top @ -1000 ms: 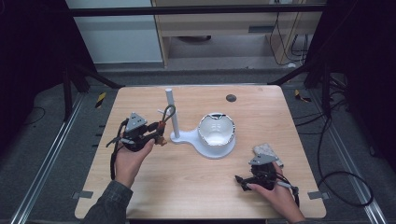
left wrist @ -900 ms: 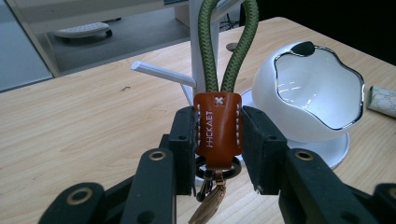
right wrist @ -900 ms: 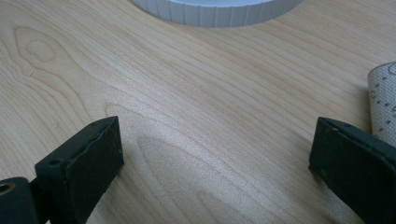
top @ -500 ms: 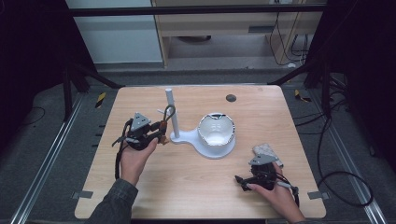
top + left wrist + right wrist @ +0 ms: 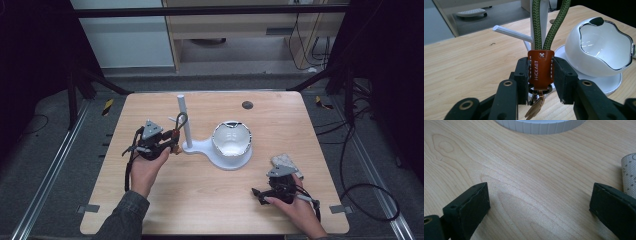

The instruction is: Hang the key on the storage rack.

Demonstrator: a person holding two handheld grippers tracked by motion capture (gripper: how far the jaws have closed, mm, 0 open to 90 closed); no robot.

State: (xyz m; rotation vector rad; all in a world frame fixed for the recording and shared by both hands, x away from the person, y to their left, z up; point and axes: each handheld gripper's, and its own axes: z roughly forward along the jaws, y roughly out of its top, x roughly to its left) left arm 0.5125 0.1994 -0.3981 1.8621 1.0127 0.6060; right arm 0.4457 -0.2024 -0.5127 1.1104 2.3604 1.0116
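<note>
On the left half of the table (image 5: 200,200), my left tongs (image 5: 541,82) are clamped on the brown leather tab (image 5: 540,70) of a key strap, one pad pressing each side of it. The strap's green cord loop (image 5: 537,30) rises from the tab in front of the white post (image 5: 183,117) of the stand, beside a thin side peg (image 5: 511,33), and small metal keys (image 5: 535,107) hang below the tab. Just right of the post, the stand's white bowl (image 5: 232,140) sits on the same white base. Near the table's right front edge, my right tongs (image 5: 539,202) lie low over bare wood, spread wide with nothing between them; a speckled cloth (image 5: 630,170) lies just beside one pad.
</note>
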